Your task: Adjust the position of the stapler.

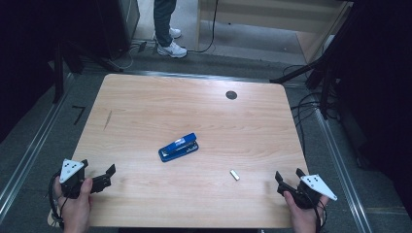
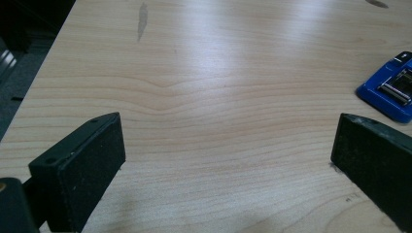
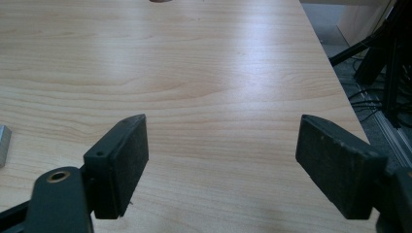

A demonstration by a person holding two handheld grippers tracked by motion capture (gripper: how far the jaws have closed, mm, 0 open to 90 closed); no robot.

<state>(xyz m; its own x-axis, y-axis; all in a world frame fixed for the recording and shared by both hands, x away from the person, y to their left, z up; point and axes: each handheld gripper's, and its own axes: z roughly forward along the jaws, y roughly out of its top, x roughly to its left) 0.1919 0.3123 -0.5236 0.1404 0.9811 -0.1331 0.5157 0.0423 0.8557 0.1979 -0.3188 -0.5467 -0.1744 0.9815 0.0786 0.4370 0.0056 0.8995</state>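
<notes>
Wooden and pale, the counter (image 1: pixel 145 111) is nearly bare, with dark floor and cables around it and a person's legs standing beyond its far edge.

Both tongs wait at the near edge, each held in one hand. The left tongs (image 1: pixel 99 177) stand wide, with nothing between the jaws; in the left gripper view only bare wood lies between the two black pads. The right tongs (image 1: pixel 290 178) are also wide and empty, and the right gripper view shows the same, open wood between them.

I take the blue stapler (image 1: pixel 179 147) as the landmark. It lies flat near the middle of the counter, turned a little diagonal, with its metal top facing up. The left tongs are well apart from the stapler, to its near-left; in the left gripper view a blue corner of it (image 2: pixel 388 90) shows on the right. The right tongs are well apart to its near-right. Between the stapler and the right tongs lies a small whitish strip (image 1: pixel 234 174), probably a bar of staples; its end appears at the left edge of the right gripper view (image 3: pixel 4 143). A dark round hole (image 1: pixel 231 95) is far behind the stapler.

The step in hand seems to be the first reach. To do it well, I judge each hand should approach low and slowly. The left tongs should close across the narrow width of the stapler, not along its length. The strip is thin, so the right tongs must come down almost touching the wood and close gently, otherwise it may slide away.
</notes>
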